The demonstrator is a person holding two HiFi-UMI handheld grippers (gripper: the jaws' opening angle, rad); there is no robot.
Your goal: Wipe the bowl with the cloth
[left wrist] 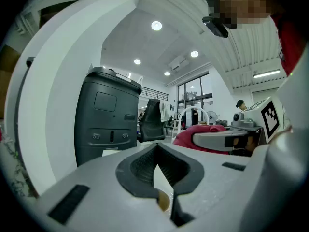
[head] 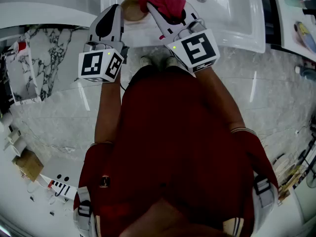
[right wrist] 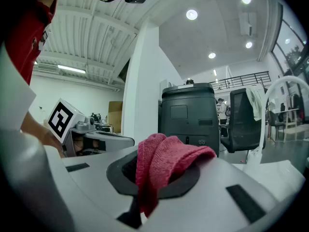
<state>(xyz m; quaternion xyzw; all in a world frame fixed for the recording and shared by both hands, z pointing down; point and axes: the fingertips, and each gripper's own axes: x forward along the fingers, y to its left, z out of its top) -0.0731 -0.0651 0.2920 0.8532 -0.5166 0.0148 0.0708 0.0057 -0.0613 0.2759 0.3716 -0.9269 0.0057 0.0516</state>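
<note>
Head view: the tan bowl sits above the white sink, at its near rim, its edge pinched by the closed jaws of the left gripper. Wiping well likely means holding it steady and sweeping the red cloth (bunched, clamped tight in the right gripper) round the inside with light pressure. The cloth lies just right of the bowl, seemingly touching it.

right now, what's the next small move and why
Probably ease the right gripper toward the left gripper so the cloth presses into the bowl. Its jaws clamp the cloth, the left gripper is shut on the bowl's rim over the sink, and I can't tell whether the two touch.
</note>
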